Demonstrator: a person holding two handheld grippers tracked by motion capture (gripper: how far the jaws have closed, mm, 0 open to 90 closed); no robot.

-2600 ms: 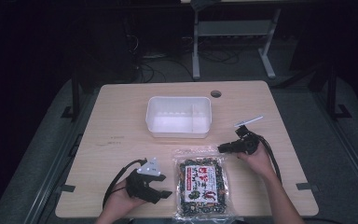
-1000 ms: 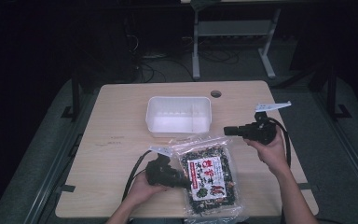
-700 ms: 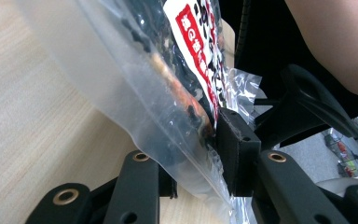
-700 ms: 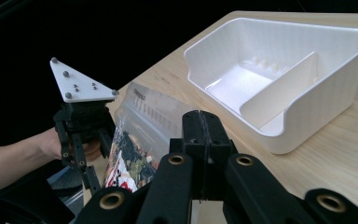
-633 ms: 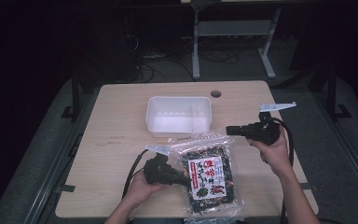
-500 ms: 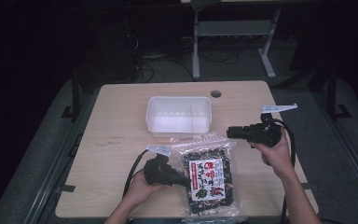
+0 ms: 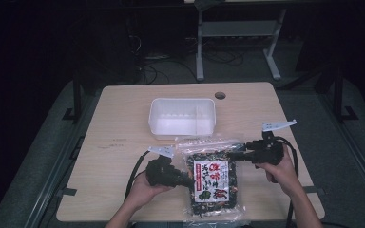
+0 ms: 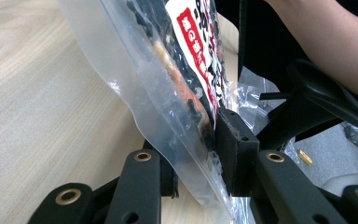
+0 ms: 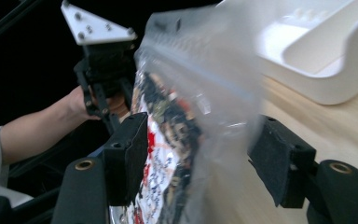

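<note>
A clear zip bag [image 7: 214, 183] of dark dried food with a red and white label lies near the table's front edge. My left gripper [image 7: 186, 179] is shut on its left edge; in the left gripper view the pads [image 8: 235, 154] pinch the plastic of the bag [image 8: 168, 79]. My right gripper [image 7: 234, 156] is at the bag's upper right corner. In the right gripper view its jaws [image 9: 203, 154] stand open, wide apart, with the bag's clear top [image 9: 191, 88] between them, touching neither pad that I can tell.
A white empty plastic tub [image 7: 183, 116] stands just behind the bag, at the table's middle; it is also at the right gripper view's upper right as the tub [image 9: 326, 51]. A round cable hole [image 7: 220, 95] is near the far edge.
My right gripper came down and left from beside the tub to the bag's upper right corner. The left gripper keeps its hold on the bag's left edge.
</note>
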